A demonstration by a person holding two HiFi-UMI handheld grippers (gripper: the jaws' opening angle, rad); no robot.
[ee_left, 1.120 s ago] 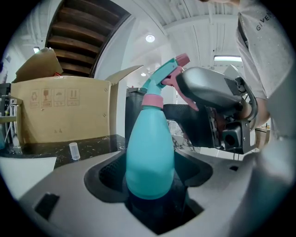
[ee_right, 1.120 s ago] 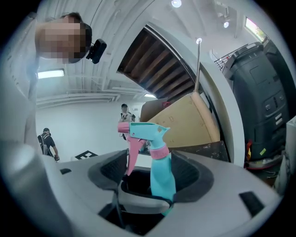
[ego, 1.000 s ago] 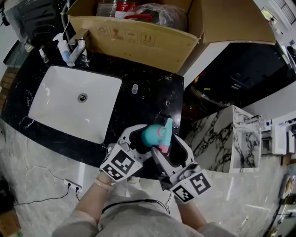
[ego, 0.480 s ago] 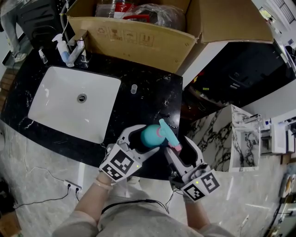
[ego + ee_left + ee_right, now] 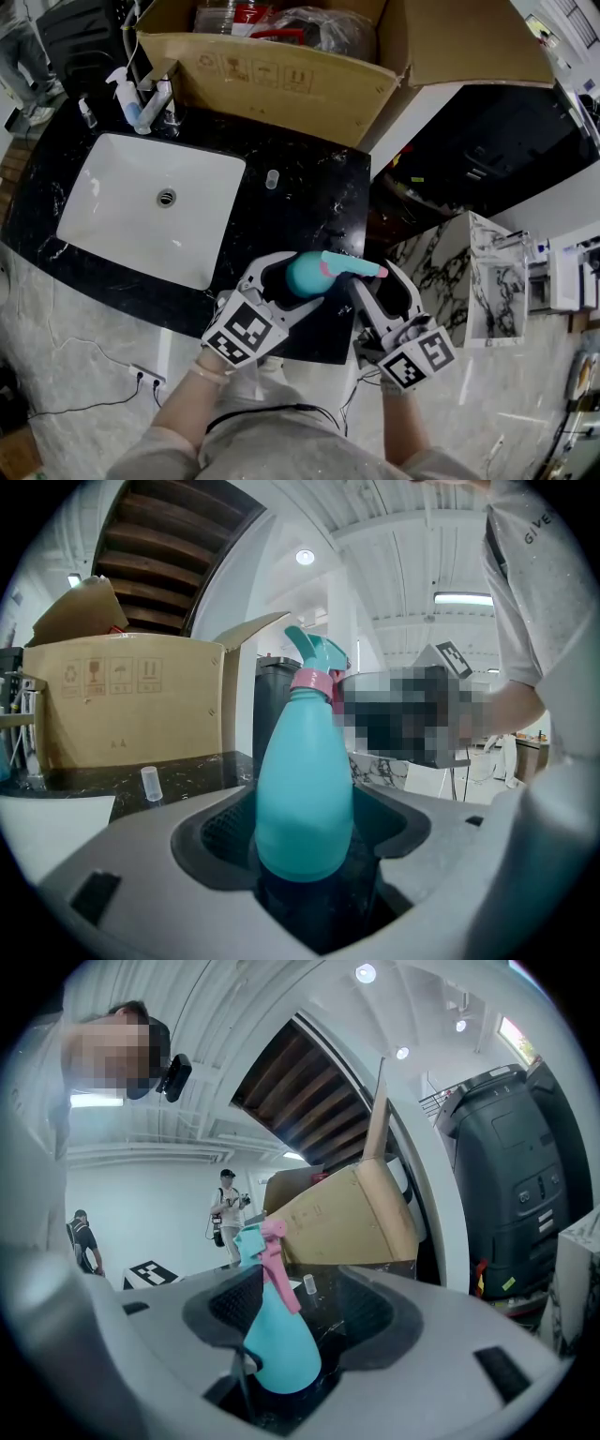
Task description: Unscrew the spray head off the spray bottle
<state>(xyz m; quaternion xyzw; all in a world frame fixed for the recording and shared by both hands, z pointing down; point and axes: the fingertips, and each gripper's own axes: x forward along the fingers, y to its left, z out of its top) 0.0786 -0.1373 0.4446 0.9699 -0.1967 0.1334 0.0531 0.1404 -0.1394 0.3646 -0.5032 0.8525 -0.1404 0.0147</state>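
Spray bottle teal, upright; spray head teal, trigger probably pink.

Signs and letters
The cardboard box has small glass, umbrella and arrow pictures; the shirt shows letters "GIVE".

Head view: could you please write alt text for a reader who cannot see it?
The left tool grips a teal plastic spray bottle upright over the edge of a black marble counter, while the right tool, jaws open though they have just been closing, flanks the tip of the teal-and-pink spray head. Behind are a white rectangular sink and an open cardboard box.
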